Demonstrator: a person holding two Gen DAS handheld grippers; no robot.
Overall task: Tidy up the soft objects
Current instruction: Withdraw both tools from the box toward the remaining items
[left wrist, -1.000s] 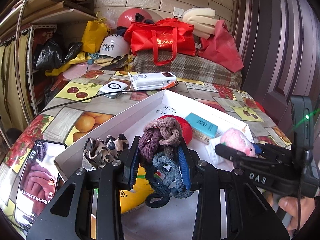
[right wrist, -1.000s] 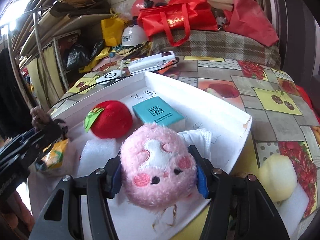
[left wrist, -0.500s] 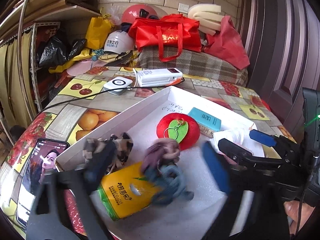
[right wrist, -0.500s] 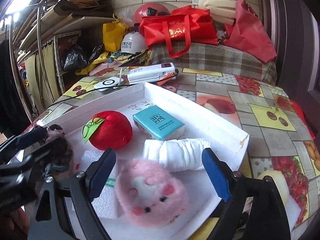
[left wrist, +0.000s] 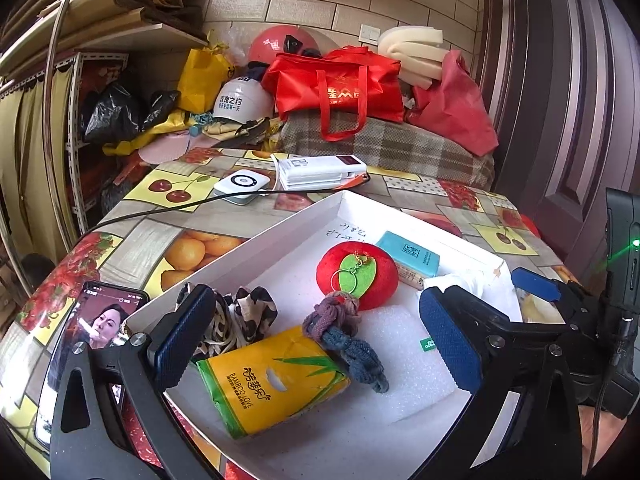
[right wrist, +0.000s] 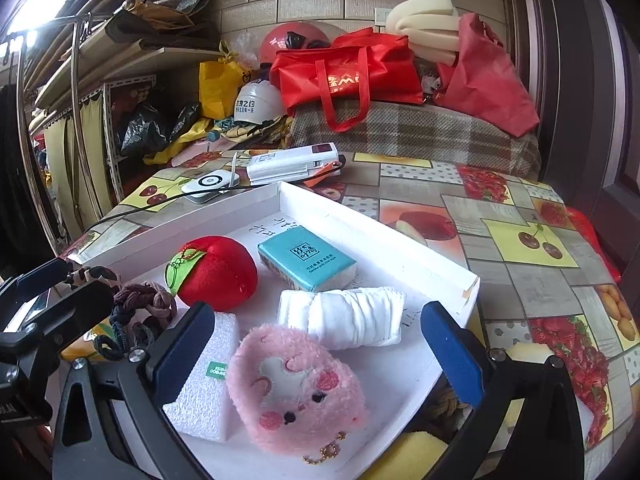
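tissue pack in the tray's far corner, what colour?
Teal top, white sides: the tissue pack in the white tray. Clearest in the right wrist view.

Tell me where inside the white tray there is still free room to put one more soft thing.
In the white tray, bare floor lies in the far corner behind the teal tissue pack, and beside the rolled white cloth toward the right wall. The near left is crowded: foam block, pink plush, hair ties.
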